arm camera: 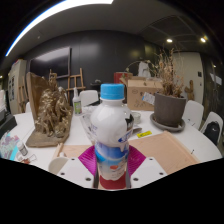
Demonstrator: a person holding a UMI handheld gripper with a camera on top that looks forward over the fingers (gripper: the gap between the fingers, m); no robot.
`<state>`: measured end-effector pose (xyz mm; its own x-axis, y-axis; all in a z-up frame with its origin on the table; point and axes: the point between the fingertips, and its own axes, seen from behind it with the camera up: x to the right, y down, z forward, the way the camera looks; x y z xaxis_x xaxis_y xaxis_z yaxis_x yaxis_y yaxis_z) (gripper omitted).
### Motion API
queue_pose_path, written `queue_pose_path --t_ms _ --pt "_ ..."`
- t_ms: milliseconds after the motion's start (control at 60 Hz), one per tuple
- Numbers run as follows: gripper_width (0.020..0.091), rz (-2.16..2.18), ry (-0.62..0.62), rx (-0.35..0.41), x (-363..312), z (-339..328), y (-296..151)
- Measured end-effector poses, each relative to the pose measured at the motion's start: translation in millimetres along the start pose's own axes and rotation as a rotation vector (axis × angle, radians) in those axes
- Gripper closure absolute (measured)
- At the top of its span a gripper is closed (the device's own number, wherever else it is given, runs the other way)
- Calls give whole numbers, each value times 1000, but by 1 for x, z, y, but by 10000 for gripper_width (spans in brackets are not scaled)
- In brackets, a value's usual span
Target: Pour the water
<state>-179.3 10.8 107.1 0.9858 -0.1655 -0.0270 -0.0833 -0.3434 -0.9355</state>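
Gripper view: my claw (113, 172) is closed on the water bottle (111, 135), both pink pads (90, 160) pressed to its lower sides. Bottle upright between my fingers, blue cap (113, 92) on, red label low. White table (75, 135) beyond. Ahead left, a brown sculpture (50, 115); ahead right, a potted plant (168, 105). A cardboard sheet (165, 150) lies just right.

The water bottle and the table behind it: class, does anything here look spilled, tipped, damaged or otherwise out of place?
Nothing stands out. The bottle stands upright, blue cap on, between the gripper's fingers. The potted plant and sculpture on the white table also stand upright. No spill shows.
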Motion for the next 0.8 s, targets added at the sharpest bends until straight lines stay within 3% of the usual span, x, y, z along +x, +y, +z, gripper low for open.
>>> queue_pose_path --t_ms 217,250,433,467,517,533,583,633,800 --pt "740 -19 21 -74 6 19 55" --pt "743 -24 21 -49 6 20 52" --pt "595 -9 29 -57 6 16 54" --pt "512 -1 32 -77 7 14 56" --pt "274 10 32 -102 6 8 56" --pt "230 13 33 -108 6 5 56" --pt "283 11 39 -119 6 -7 52" --pt "238 1 52 -118 5 -23 44" --pt "246 -40 88 -135 -5 -113 23"
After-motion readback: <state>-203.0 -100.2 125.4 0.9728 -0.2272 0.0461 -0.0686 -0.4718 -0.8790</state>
